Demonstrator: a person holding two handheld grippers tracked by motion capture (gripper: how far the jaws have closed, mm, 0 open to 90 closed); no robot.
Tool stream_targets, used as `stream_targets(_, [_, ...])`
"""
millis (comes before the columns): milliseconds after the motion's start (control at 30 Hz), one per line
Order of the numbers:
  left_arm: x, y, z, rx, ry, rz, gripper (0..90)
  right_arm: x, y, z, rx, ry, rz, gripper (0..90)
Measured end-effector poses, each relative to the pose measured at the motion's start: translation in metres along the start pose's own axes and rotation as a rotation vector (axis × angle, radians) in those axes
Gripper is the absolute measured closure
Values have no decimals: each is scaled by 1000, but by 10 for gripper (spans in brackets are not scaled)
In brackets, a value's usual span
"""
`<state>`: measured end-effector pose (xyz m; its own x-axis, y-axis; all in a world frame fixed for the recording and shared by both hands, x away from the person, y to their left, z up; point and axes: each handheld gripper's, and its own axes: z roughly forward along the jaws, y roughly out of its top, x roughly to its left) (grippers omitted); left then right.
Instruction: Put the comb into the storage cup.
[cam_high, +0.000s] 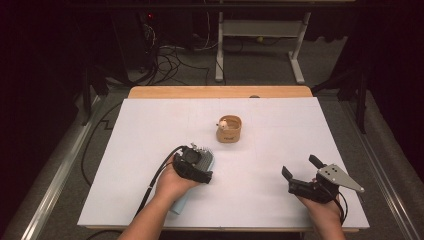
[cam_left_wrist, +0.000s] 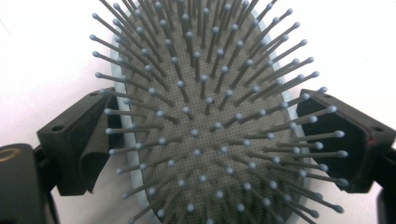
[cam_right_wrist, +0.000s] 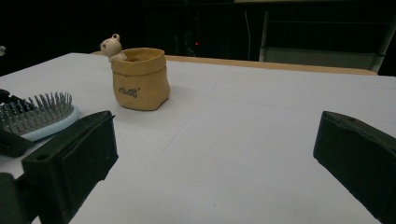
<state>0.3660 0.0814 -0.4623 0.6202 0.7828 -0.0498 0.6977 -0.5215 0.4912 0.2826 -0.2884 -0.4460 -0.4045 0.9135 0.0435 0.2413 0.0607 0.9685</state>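
Here my left gripper (cam_left_wrist: 205, 140) straddled the brush (cam_left_wrist: 205, 116), jaws wide at its rim; whether they pinched it I couldn't tell. My right gripper (cam_right_wrist: 215, 158) gaped empty.

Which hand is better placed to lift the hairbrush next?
Left. The left gripper has its jaws on either side of the hairbrush head. The right gripper sits open and apart on the table.

The hairbrush (cam_left_wrist: 205, 135) has a pale blue body, a dark grey dotted cushion and grey bristles with blue-grey ball tips. The pot (cam_right_wrist: 139, 79) is mustard yellow with small dark lettering; its bear figure (cam_right_wrist: 111, 46) is cream. The surface (cam_high: 280, 150) is white.
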Motion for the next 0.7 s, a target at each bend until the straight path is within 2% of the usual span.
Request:
stream_targets(233, [1, 1, 0, 6, -6, -7, 119, 0, 0, 0, 0, -1, 1, 2])
stream_targets(400, [0, 4, 0, 26, 5, -14, 135, 0, 0, 0, 0, -2, -1, 3])
stream_targets(700, [-1, 5, -1, 30, 17, -34, 163, 0, 0, 0, 0, -4, -1, 3])
